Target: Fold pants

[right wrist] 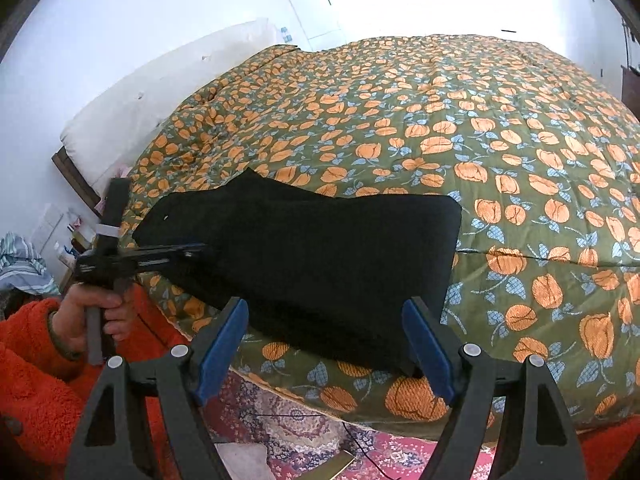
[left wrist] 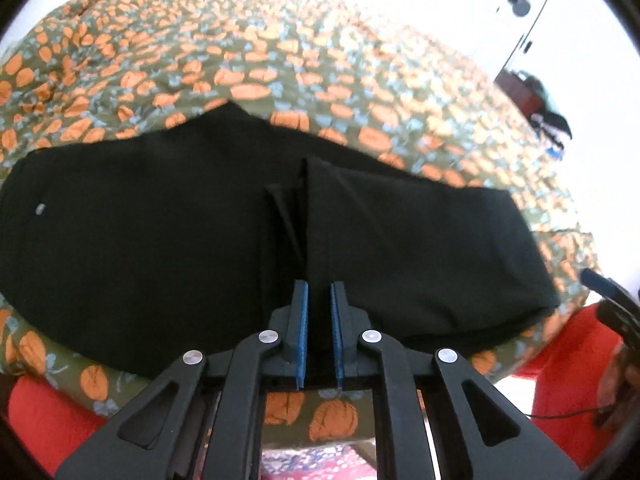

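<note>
**Left gripper pinches the near edge, right one waits wide**

The pants (right wrist: 304,264) lie as a dark slab across the near edge of the bed (right wrist: 500,140), on the pumpkin-print quilt, already doubled over by the look of them. The left gripper (left wrist: 319,292) is down at the near hem with its jaws drawn close, and a raised ridge of black cloth runs straight up between the blue pads (left wrist: 302,320). It looks like a pinch on that fold, though black on black makes the exact contact hard to read. In the right wrist view that same tool sits at the left end of the pants, held by a hand (right wrist: 94,316) in an orange sleeve (right wrist: 32,380).

The right gripper (right wrist: 326,344) hangs above the near edge, jaws spread wide, nothing in them.

Judging the step: a fold is being set up. To do it well, the left should keep every layer in its pinch, not just the top one. The right would do best to bite the near right corner, so both ends lift level and the cloth carries over without sagging.
</note>
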Demonstrator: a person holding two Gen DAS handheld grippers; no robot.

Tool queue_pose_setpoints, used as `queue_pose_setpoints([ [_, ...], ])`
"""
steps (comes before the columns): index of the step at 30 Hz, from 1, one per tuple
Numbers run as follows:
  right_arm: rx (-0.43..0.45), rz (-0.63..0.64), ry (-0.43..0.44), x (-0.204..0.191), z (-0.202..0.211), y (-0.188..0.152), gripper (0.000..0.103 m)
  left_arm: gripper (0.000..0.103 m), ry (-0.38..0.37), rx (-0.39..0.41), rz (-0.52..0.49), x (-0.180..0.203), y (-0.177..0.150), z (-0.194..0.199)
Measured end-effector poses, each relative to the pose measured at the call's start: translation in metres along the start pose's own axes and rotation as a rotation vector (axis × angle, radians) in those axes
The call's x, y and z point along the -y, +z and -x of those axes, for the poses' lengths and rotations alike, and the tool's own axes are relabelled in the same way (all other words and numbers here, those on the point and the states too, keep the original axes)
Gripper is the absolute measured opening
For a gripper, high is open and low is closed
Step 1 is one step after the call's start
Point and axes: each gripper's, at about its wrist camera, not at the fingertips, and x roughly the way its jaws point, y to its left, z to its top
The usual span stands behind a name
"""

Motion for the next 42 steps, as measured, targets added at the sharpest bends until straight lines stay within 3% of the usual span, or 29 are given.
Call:
queue_pose_setpoints([
  [2,0.008,-0.007,-0.002,0.0,0.001,0.002,0.079,0.008,0.016,0.001,0.0,-0.008,-0.006,0.001],
  [5,0.012,-0.012,-0.005,0.002,0.002,0.002,0.079,0.007,0.022,-0.071,0.062,-0.025,-0.016,-0.02],
  [8,-0.001,-0.026,-0.002,0.005,-0.002,0.001,0.079,0.008,0.022,-0.067,0.045,-0.024,-0.014,-0.023],
  [11,-0.007,-0.044,-0.003,0.01,-0.003,0.0,0.079,0.022,0.037,-0.05,0.032,-0.018,-0.012,-0.019],
  [13,-0.005,-0.058,-0.004,0.014,-0.002,0.0,0.079,0.045,0.051,-0.033,0.037,-0.019,-0.011,-0.014],
  [15,-0.001,-0.087,-0.005,0.021,-0.001,-0.001,0.079,0.061,0.067,-0.005,0.058,-0.024,-0.01,-0.01],
  [16,0.001,-0.1,-0.005,0.024,-0.001,-0.001,0.079,0.064,0.07,0.001,0.071,-0.027,-0.009,-0.009],
  [21,0.019,-0.202,-0.007,0.048,0.003,0.003,0.079,0.063,0.036,-0.07,0.078,-0.025,-0.005,-0.029],
  [25,0.09,-0.284,0.029,0.064,0.017,0.025,0.079,0.056,0.032,-0.105,0.028,-0.012,-0.001,-0.04],
  [26,0.111,-0.301,0.039,0.066,0.02,0.03,0.079,0.052,0.036,-0.1,0.029,-0.011,-0.001,-0.04],
  [28,0.126,-0.318,0.066,0.069,0.022,0.036,0.079,0.021,0.043,-0.084,0.044,-0.013,0.002,-0.04],
  [31,0.097,-0.348,0.192,0.069,0.01,0.044,0.079,0.009,0.025,-0.047,0.024,-0.008,0.011,-0.038],
  [34,0.031,-0.338,0.318,0.062,-0.013,0.045,0.079,0.009,0.039,-0.02,0.0,-0.006,0.018,-0.038],
  [35,-0.037,-0.334,0.339,0.06,-0.03,0.039,0.079,0.009,0.035,-0.031,0.007,-0.01,0.017,-0.042],
  [38,-0.267,-0.365,0.257,0.063,-0.077,0.003,0.075,0.013,0.024,-0.059,0.017,-0.016,0.011,-0.048],
  [39,-0.289,-0.354,0.236,0.063,-0.081,-0.005,0.07,0.017,0.025,-0.055,0.015,-0.015,0.01,-0.047],
  [42,-0.232,-0.326,0.198,0.056,-0.065,0.012,0.071,0.027,0.061,-0.041,-0.004,-0.011,0.01,-0.041],
])
